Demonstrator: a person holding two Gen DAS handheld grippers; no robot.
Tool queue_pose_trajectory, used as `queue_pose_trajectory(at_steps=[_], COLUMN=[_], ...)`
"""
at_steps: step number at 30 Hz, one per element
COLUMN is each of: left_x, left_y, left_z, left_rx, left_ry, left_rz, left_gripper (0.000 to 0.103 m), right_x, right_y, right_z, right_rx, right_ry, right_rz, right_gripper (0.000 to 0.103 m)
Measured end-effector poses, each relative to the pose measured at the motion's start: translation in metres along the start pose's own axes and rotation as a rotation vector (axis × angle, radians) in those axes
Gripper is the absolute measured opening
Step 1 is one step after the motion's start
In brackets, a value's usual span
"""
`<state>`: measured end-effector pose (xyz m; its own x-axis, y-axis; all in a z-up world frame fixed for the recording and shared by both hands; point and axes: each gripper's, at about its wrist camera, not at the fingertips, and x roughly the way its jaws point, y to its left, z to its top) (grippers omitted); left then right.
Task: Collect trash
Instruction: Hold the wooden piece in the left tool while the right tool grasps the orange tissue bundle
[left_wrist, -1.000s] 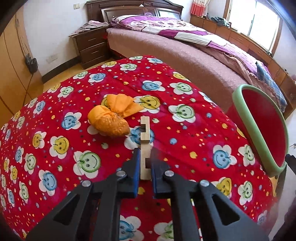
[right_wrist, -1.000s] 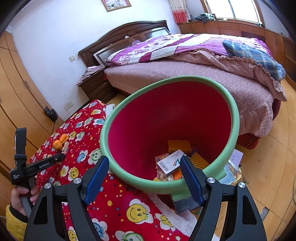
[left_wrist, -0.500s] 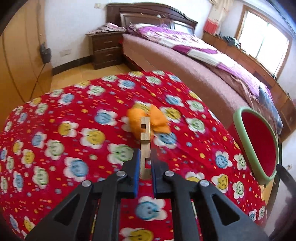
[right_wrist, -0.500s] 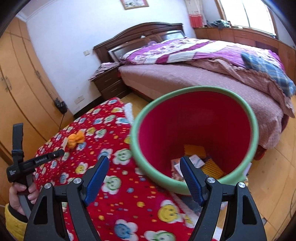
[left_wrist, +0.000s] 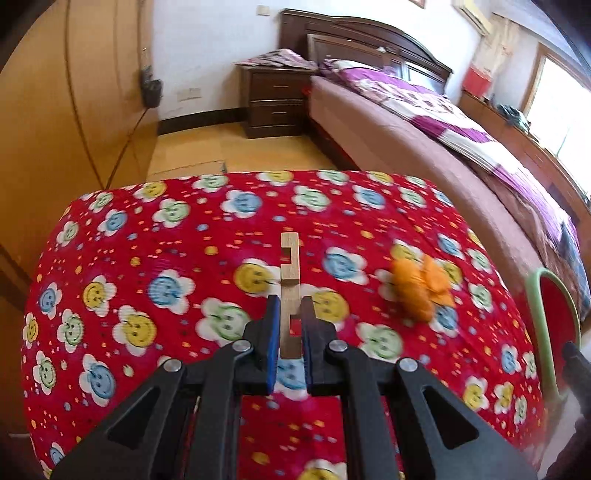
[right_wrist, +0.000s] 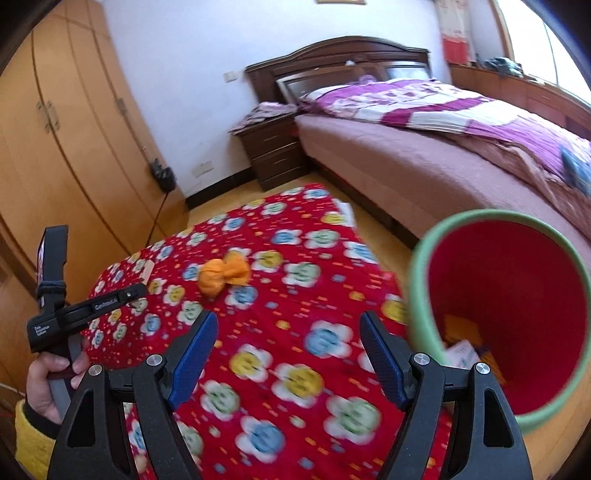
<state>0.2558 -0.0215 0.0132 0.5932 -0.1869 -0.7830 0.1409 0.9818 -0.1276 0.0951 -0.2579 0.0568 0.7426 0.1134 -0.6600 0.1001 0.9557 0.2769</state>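
Note:
My left gripper is shut on a notched wooden piece and holds it above the red smiley-flower tablecloth. The wooden piece also shows in the right wrist view, beyond the left gripper's body. An orange knotted bag lies on the cloth to the right of the wooden piece; it also shows in the right wrist view. My right gripper is open and empty above the cloth. The red bin with a green rim stands right of it, with trash inside.
A bed with a purple quilt stands behind the table, with a dark nightstand beside it. Wooden wardrobes line the left wall. The bin's rim shows at the right table edge in the left wrist view.
My left gripper has swung left and risen with the wooden piece, so the orange bag now lies to its right. My right gripper has swung left off the bin toward the table.

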Motion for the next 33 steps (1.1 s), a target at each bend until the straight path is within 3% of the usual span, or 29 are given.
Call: queue_pose_trajectory(at_steps=[8,24,25,28,31,33], left_x=[0.013,0.028,0.027,0.027,0.027,0.027], left_y=[0.021,0.032,0.032,0.031,0.03,0.03], left_z=[-0.006,-0.009,-0.01,-0.01,-0.009,-0.009], left_rx=[-0.026,-0.066,-0.064,-0.056,-0.057,-0.055], left_ry=[-0.015,0.014,0.013,0.01,0.009,0.009], left_rz=[0.062,0.021,0.022,0.029,0.029,0.03], left_gripper=[0.01,0.01,0.01,0.01,0.01,0.01], right_x=[0.06,0.15,0.152,0.154,0.152,0.151], right_y=[0.04,0.081,0.079,0.077,0.079,0.083], right_z=[0.012,0.026,0.025,0.023,0.022,0.022], right_rx=[-0.045,-0.09,-0.083,-0.081,-0.082,-0.091], right_ry=[0.074,0.159,0.163,0.161,0.171,0.175], right_rz=[0.013,-0.078,-0.077,-0.08,-0.041,-0.03], right_gripper=[0.08,0.078,0.07,0.061,0.041,0.036])
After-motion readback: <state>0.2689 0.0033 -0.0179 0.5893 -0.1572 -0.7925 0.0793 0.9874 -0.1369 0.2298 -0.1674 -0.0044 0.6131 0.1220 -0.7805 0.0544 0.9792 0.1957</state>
